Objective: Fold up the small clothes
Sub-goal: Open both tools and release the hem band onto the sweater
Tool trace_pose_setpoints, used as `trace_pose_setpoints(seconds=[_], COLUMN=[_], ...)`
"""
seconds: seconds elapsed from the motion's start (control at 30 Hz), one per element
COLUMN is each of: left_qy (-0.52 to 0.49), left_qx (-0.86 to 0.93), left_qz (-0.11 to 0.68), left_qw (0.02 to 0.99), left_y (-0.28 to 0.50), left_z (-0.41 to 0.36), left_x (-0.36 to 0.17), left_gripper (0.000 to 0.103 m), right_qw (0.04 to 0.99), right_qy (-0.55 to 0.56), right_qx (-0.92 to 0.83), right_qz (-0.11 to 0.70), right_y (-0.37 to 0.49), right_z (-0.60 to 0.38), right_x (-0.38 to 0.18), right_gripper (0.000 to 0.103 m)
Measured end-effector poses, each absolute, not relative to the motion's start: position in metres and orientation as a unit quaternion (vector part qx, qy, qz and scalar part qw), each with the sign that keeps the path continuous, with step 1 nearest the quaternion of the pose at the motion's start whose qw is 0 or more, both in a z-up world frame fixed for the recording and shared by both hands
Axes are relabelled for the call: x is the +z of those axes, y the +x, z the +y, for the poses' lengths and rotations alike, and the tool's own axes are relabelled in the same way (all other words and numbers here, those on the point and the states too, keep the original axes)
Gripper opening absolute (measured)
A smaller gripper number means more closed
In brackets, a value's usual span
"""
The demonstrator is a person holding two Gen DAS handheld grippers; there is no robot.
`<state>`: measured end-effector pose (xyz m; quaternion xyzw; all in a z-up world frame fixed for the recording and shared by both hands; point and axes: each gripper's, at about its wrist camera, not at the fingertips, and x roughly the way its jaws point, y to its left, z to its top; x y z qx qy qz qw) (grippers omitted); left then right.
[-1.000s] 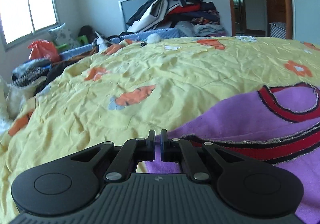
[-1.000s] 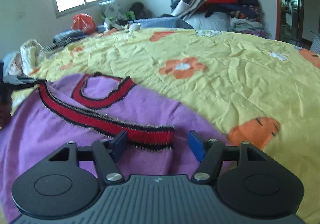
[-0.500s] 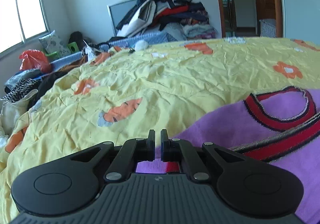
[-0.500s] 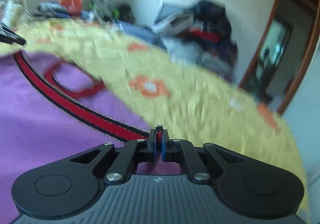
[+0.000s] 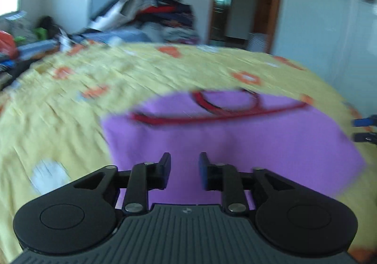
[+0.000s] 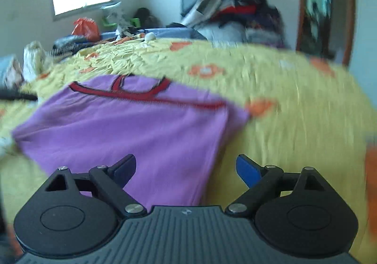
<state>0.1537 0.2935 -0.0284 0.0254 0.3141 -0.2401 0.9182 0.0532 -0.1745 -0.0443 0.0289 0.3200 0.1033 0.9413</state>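
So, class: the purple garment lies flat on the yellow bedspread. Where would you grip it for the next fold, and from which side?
Probably the near right corner of the purple garment, where its side edge lies exposed on the bedspread. The open right gripper already straddles that edge; come in low from the near side.

No readable text, labels, brands or numbers anywhere, both views blurred by motion

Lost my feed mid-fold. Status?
Left tongs open, empty. Right tongs open, empty. Purple top flat on the bedspread. Nothing in the way.
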Motion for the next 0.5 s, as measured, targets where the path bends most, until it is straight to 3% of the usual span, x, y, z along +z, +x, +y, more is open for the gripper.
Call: trace_pose_setpoints(seconds=[0.13,0.27,0.3,0.33,0.5], left_qy=[0.03,0.002,-0.001,-0.002,0.039], left_qx=[-0.233,-0.208,-0.203,-0.207,-0.187], left_qz=[0.349,0.381,0.388,0.384,0.393], left_qw=[0.907,0.901,0.899,0.9,0.899], left_y=[0.133,0.138,0.142,0.144,0.147], left_z=[0.291,0.311,0.315,0.318,0.316], left_x=[-0.055,-0.073,-0.076,-0.077,-0.073], left_gripper=[0.037,0.045,0.045,0.046,0.046], right_qw=[0.926,0.909,0.904,0.893,0.919], right_qy=[0.121,0.225,0.236,0.253,0.144], right_qx=[0.091,0.126,0.136,0.143,0.129], right_qz=[0.346,0.328,0.33,0.343,0.343], right_y=[0.035,0.037,0.041,0.046,0.04], right_z=[-0.187,-0.198,-0.199,-0.2,-0.176], right_x=[-0.066,-0.086,-0.086,-0.089,-0.068], right_gripper=[0.093,0.092,0.06,0.008,0.007])
